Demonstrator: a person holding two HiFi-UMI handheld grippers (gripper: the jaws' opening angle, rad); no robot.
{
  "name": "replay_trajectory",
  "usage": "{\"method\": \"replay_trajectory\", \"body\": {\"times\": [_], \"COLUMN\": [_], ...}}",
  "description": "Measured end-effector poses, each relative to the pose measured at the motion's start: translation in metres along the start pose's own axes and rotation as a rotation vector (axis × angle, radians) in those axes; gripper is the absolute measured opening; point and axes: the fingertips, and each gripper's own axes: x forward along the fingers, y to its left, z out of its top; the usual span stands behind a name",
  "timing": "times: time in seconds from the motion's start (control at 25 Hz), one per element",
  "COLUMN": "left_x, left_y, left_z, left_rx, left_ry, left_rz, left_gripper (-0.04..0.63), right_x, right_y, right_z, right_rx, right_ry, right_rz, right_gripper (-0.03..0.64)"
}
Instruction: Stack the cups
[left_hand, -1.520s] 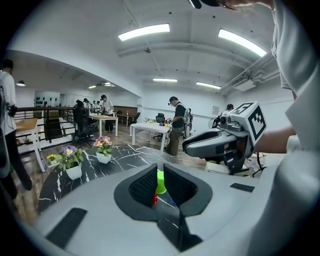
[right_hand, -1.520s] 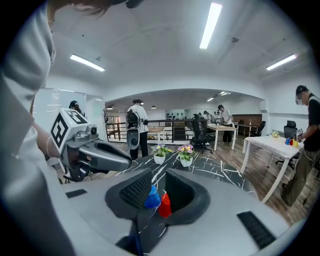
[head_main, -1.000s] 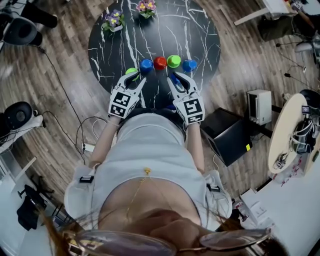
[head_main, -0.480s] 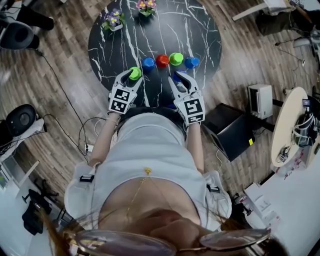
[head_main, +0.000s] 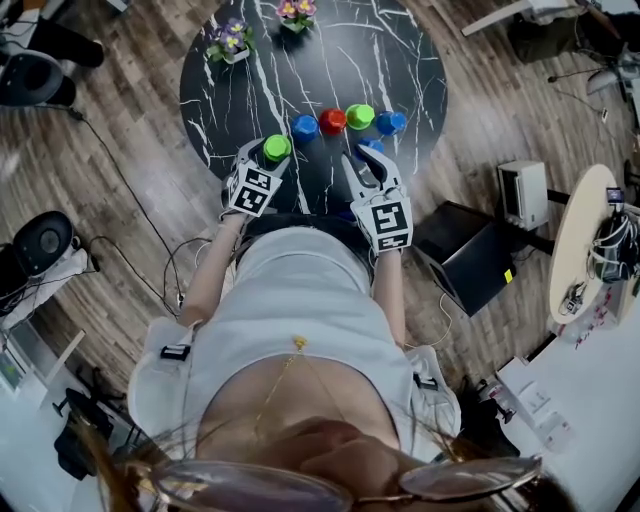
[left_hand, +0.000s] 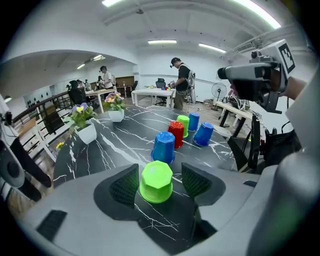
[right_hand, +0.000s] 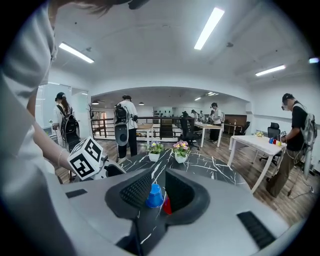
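On the black marble table (head_main: 400, 60) a lime-green cup (head_main: 277, 148) (left_hand: 156, 181) stands upside down between the jaws of my left gripper (head_main: 272, 158) (left_hand: 159, 184). Those jaws have just been opening, and both pads now stand clear of the cup. Behind it runs a row of upturned cups: blue (head_main: 305, 127), red (head_main: 332, 121), green (head_main: 360, 116) and blue (head_main: 390, 122). My right gripper (head_main: 370, 160) (right_hand: 158, 194) hovers at the near right, its jaws narrowly set on a small blue cup (right_hand: 155, 196) (head_main: 372, 147).
Two white pots of flowers (head_main: 228, 42) (head_main: 292, 14) stand at the table's far left. On the wooden floor to the right are a white box (head_main: 520, 195) and a black case (head_main: 465, 260). Cables trail at the left. Several people stand among desks in the background.
My left gripper has come down to the table with the green cup, at the left end of the row, and its jaws have spread off it. The right gripper has hardly moved.
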Motion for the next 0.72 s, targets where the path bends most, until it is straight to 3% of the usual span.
{"method": "replay_trajectory", "body": {"times": [0.36, 0.72], "left_x": [0.020, 0.024], "left_y": [0.001, 0.002], "left_z": [-0.016, -0.020], "left_rx": [0.031, -0.003], "left_ry": [0.048, 0.065], "left_rz": [-0.017, 0.015], "left_gripper": [0.272, 0.272], "right_x": [-0.004, -0.009], "right_y": [0.001, -0.015], "right_z": [-0.006, -0.005], "right_rx": [0.018, 0.005], "right_ry": [0.015, 0.014], "right_rz": [-0.047, -0.033], "right_gripper": [0.092, 0.092]}}
